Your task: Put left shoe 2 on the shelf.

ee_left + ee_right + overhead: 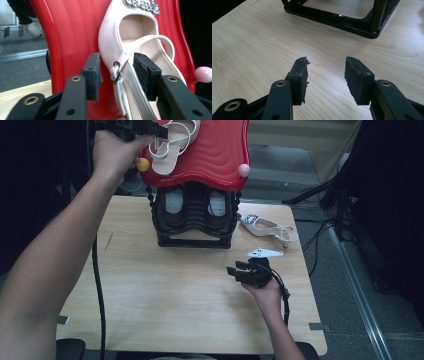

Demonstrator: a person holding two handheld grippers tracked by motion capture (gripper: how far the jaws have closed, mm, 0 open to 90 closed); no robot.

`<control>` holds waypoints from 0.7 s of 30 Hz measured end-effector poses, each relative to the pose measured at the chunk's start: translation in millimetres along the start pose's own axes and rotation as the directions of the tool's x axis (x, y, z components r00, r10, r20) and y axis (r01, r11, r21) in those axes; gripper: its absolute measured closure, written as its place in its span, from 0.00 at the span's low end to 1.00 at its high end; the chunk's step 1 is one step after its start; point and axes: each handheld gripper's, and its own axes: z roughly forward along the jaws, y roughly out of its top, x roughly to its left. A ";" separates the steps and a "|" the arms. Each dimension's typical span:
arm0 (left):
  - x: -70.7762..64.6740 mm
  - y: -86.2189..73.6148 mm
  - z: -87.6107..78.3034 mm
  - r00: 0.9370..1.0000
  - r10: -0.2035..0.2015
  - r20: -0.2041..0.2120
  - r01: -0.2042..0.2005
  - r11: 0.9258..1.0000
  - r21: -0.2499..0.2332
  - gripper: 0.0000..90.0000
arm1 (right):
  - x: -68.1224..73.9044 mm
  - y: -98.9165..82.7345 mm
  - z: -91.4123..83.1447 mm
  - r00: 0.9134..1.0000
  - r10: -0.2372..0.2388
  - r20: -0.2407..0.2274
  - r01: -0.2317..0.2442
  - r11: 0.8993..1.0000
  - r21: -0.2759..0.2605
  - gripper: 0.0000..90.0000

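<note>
Jaws of left gripper (117, 72) open around sandal (125, 50).

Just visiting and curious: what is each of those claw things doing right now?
Left gripper: open, jaws either side of the white shoe on the red shelf.
Right gripper: open, empty.

The sandal (112, 45) looks like smooth pale leather; the red shelf (72, 37) is glossy ridged plastic; the table (257, 45) is matt wood.

No readable text, labels, brands, numbers or signs on anything here
</note>
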 end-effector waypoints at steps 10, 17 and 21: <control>3.0 4.1 -26.7 0.999 0.023 0.044 -0.023 1.000 0.000 0.58 | -1.2 0.2 -1.2 1.000 0.003 0.003 -0.003 1.000 -0.001 0.61; 12.2 4.0 -41.9 0.999 0.040 0.021 -0.040 0.999 0.006 0.58 | -1.7 0.3 -1.7 1.000 0.005 0.008 -0.005 1.000 -0.004 0.61; 19.8 -2.7 -46.3 0.999 0.041 0.012 -0.041 0.999 0.008 0.58 | -2.6 0.4 -2.2 1.000 0.011 0.010 -0.011 1.000 -0.003 0.61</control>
